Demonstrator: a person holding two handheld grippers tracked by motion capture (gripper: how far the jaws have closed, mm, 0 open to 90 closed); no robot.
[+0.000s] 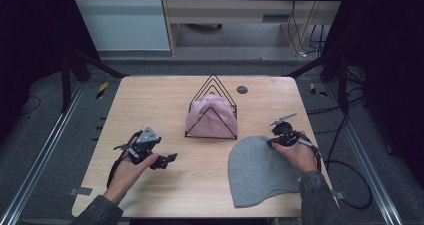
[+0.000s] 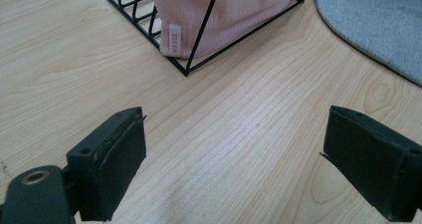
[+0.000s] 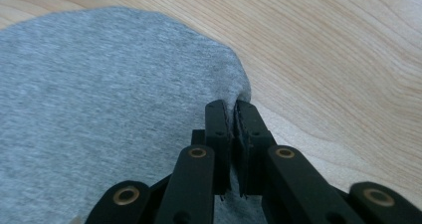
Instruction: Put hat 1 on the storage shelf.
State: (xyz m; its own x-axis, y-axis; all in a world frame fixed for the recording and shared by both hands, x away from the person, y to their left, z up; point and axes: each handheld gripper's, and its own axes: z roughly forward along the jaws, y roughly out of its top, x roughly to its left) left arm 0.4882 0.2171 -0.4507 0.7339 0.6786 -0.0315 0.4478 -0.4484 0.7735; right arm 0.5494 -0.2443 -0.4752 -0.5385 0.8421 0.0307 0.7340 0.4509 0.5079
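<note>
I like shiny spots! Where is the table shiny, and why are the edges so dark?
Left gripper view: pale glare streaks the wooden table between the open jaws. High view: the table is evenly lit, the surroundings nearly black. Right gripper view: the grey hat looks matte, without glare.

Two hats on one table point(image 1: 150, 97) — a pink hat point(image 1: 211, 116) and a grey hat point(image 1: 257, 172). One wire rack point(image 1: 214, 83), holding the pink one. Two grippers — the left gripper point(image 1: 170, 158) and the right gripper point(image 1: 270, 143) — each in one hand, two hands in all.
</note>
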